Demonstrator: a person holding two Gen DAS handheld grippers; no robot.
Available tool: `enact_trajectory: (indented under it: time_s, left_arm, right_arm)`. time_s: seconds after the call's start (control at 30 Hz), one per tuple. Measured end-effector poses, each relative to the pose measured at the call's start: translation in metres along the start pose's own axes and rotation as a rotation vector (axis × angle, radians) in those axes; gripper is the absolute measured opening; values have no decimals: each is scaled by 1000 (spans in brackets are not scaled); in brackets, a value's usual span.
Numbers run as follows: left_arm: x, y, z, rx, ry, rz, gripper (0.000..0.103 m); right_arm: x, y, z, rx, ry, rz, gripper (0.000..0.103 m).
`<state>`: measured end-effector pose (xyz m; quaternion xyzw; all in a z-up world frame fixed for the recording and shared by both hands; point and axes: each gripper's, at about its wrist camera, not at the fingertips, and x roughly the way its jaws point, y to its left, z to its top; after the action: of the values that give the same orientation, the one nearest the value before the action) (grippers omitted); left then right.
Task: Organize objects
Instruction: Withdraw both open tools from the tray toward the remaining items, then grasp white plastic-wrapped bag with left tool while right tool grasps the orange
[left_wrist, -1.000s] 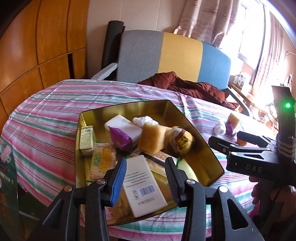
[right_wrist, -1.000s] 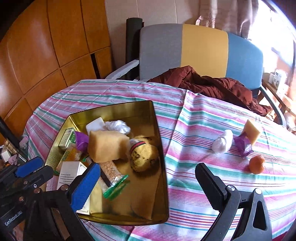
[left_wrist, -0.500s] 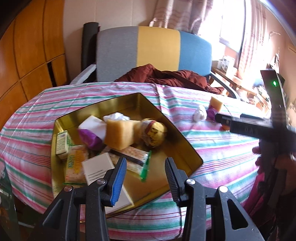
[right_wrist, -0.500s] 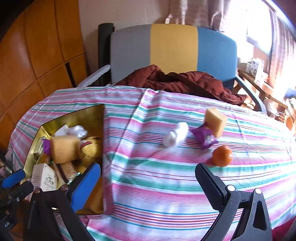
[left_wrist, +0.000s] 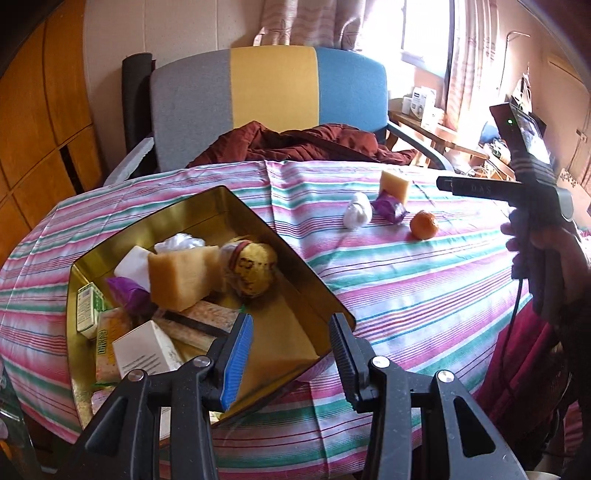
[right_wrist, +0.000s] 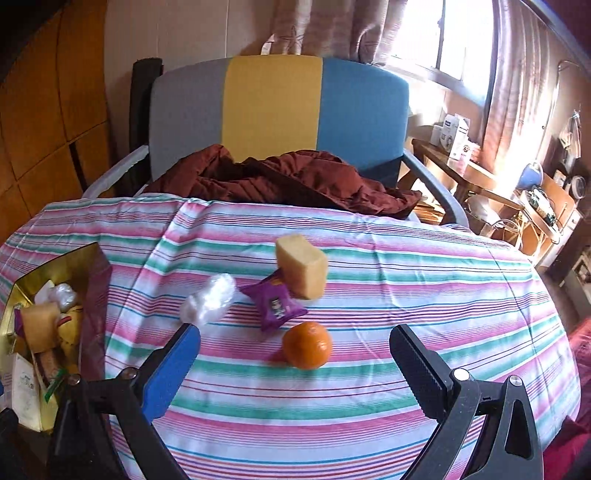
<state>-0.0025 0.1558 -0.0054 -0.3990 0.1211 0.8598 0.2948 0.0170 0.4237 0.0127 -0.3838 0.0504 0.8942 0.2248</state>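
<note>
Orange and round, the tangerine (right_wrist: 307, 345) sits on the striped tablecloth (right_wrist: 406, 295) just ahead of the right gripper (right_wrist: 295, 373), centred in its wide-spread, empty fingers, nearest of the four loose items; having no long axis, it probably suits any approach angle. Just beyond it lie a purple packet (right_wrist: 274, 305), a yellow sponge block (right_wrist: 302, 266) and a white plastic wad (right_wrist: 209, 300). Far to the left, the gold tin (left_wrist: 295, 273) already holds a sponge, boxes, wrapped snacks and a round bun, with the left gripper (left_wrist: 288, 350) spread and empty over its near corner.
</note>
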Motion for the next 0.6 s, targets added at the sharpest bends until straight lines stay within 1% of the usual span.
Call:
enact_trajectory:
  time_s: [0.17,0.23,0.3,0.33,0.4,0.6]
  left_arm:
    - [12,-14,5,31,24,-12,43]
    - [19,-21,8,44,36,-17,43]
    - [27,-27,12,49,54,-28,43]
    - [31,-29,13,48,63,-35,43]
    - [39,-35,16,51,77,-42,43]
    - [62,-55,26,71,110,-73,43]
  right_arm:
    - [25,-36,4,17,10,-56,103]
    - [36,-50,2,43,19,-67,103]
    - [46,-64,-4,102,36,-47,103]
    - [51,-70,-7,133,58,-37,103]
    - [62,-81,-10,190,117,-43,103]
    - [69,-115,-18,375,168,-13,103]
